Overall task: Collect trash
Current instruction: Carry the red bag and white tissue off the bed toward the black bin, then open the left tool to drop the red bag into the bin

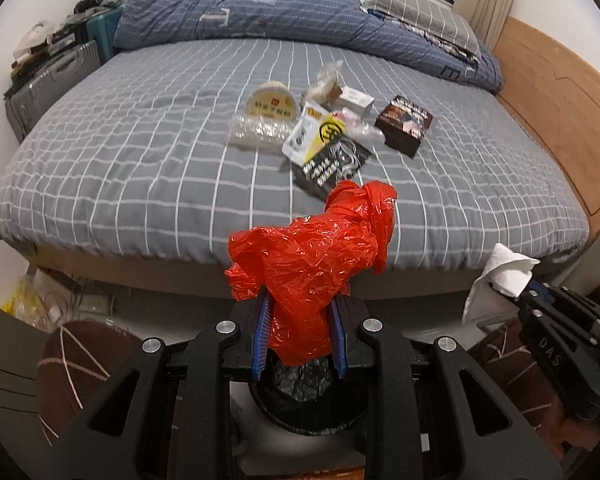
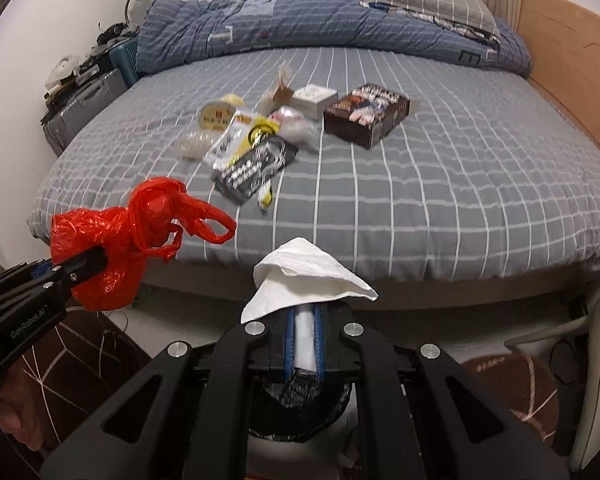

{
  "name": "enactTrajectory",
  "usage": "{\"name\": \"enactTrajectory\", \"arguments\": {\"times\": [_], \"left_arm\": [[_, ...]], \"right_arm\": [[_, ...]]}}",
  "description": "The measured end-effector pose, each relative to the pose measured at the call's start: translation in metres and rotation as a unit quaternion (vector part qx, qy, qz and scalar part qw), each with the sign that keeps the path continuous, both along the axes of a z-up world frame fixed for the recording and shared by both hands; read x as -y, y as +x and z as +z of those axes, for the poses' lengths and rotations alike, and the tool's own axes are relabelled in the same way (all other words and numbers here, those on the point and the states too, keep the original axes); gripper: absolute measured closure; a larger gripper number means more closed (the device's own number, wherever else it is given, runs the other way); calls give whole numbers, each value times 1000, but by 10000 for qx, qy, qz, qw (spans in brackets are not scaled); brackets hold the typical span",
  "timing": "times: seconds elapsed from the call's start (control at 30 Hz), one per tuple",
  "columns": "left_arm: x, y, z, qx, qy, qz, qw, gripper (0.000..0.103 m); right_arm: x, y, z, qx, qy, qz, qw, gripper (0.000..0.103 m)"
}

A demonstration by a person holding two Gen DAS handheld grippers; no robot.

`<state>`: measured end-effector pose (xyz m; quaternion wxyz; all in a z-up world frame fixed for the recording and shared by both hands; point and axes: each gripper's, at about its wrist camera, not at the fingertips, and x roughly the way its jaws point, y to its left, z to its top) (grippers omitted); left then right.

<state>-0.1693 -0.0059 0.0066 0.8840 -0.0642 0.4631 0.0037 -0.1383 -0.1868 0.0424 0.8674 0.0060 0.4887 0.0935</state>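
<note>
My left gripper is shut on a crumpled red plastic bag, which bulges out above the blue pads. Below it sits a round bin with a black liner. My right gripper is shut on a white tissue, over the same bin. In the right wrist view the red bag hangs at the left in the left gripper; in the left wrist view the tissue shows at the right. More trash lies on the bed: a black-and-yellow packet, a brown box, a round tub.
The bed with a grey checked sheet fills the middle, a blue quilt and pillow at its far end. A wooden headboard stands at the right. Suitcases stand at the left wall. Brown patterned slippers flank the bin.
</note>
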Motion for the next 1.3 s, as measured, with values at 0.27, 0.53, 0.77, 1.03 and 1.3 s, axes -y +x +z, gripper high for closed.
{"name": "enactTrajectory", "arguments": {"times": [0.27, 0.53, 0.77, 1.03, 1.3], "left_arm": [[3, -13, -30, -384, 20, -32, 9993, 78], [-1, -6, -70, -665, 64, -3, 9978, 79], [-2, 2, -115, -1010, 64, -48, 9949, 79], [5, 16, -175, -1511, 40, -197, 9883, 79], [30, 30, -213, -1833, 39, -524, 9817, 79]], "right_arm": [[-6, -10, -26, -275, 36, 37, 9996, 96], [-8, -7, -68, -635, -22, 28, 9980, 96], [-6, -5, -114, -1014, -175, 2, 9947, 96], [0, 0, -158, -1443, -245, -31, 9892, 96], [1, 7, -185, -1711, -286, 52, 9848, 96]]}}
